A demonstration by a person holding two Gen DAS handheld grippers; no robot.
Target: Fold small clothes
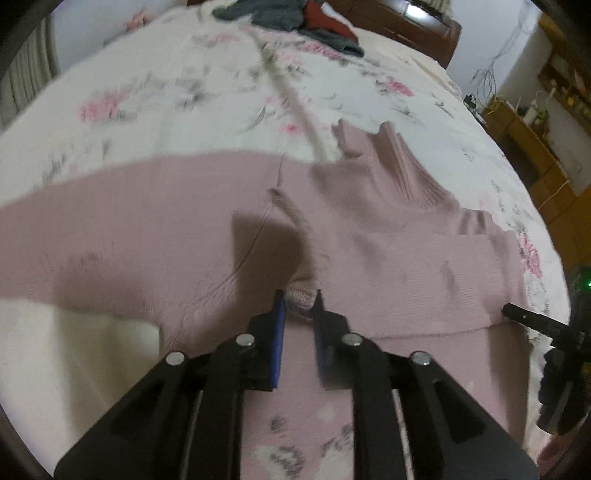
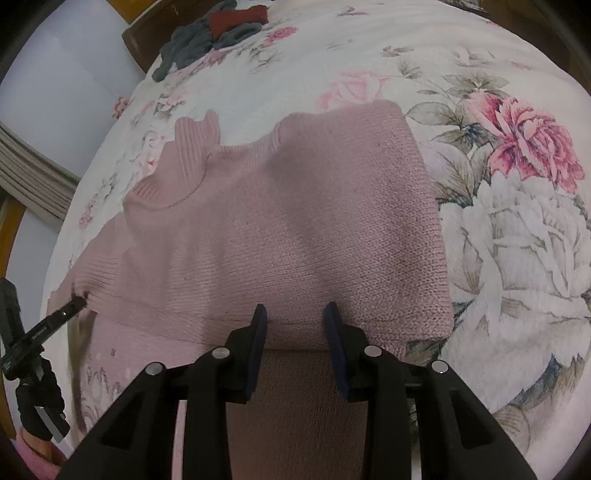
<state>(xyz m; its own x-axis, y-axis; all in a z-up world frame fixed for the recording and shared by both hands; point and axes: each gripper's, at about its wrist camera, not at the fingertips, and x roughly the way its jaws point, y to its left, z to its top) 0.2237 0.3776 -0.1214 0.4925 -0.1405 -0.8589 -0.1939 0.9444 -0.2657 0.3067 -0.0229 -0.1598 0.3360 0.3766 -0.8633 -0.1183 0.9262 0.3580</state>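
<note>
A pink knit sweater [image 1: 155, 236] lies spread across the floral bedspread [image 1: 177, 85], its ribbed collar [image 1: 399, 173] standing up at the far side. My left gripper [image 1: 299, 297] is shut on a bunched bit of the sweater, and a ridge of cloth runs away from its fingertips. In the right wrist view the sweater [image 2: 295, 221] is folded over, with the collar [image 2: 184, 155] at upper left. My right gripper [image 2: 296, 314] stands open over the near folded edge. The left gripper [image 2: 55, 317] shows at the far left, pinching the sweater's corner.
A pile of grey and red clothes [image 1: 295, 18] sits at the far end of the bed, in front of a dark wooden headboard [image 1: 417, 29]. Wooden furniture [image 1: 535, 155] stands off the bed's right side. The bedspread [image 2: 517, 229] extends right of the sweater.
</note>
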